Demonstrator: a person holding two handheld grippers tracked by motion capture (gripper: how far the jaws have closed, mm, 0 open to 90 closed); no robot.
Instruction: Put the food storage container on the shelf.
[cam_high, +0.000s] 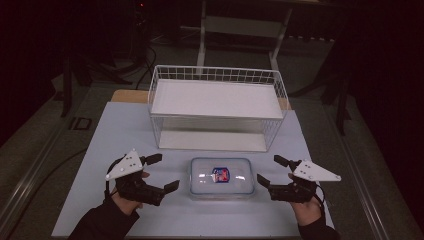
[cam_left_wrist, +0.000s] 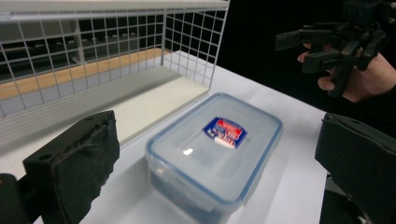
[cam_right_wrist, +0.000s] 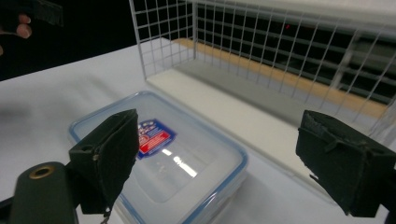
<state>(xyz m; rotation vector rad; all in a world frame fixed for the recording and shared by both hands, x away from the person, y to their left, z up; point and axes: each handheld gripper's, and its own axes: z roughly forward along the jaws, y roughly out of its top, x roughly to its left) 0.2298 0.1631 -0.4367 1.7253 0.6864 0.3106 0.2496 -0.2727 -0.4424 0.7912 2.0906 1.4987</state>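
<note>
A clear plastic lunch box (cam_high: 222, 177) with a blue-rimmed lid and a red and blue label lies flat on the white table (cam_high: 125, 130), in front of the wire shelf. My left gripper (cam_high: 164, 173) hovers just left of the box, jaws wide apart and empty. On the box's right side my right gripper (cam_high: 272, 170) is also open and holds nothing. In the left gripper view the box (cam_left_wrist: 217, 149) lies ahead between the jaws. The right gripper view has the box (cam_right_wrist: 163, 161) below and between its jaws, untouched.
A white wire rack (cam_high: 216, 107) with a solid upper shelf and a lower board stands behind the box. Table edges run close to both hands. Dark floor, cables and a desk frame lie beyond.
</note>
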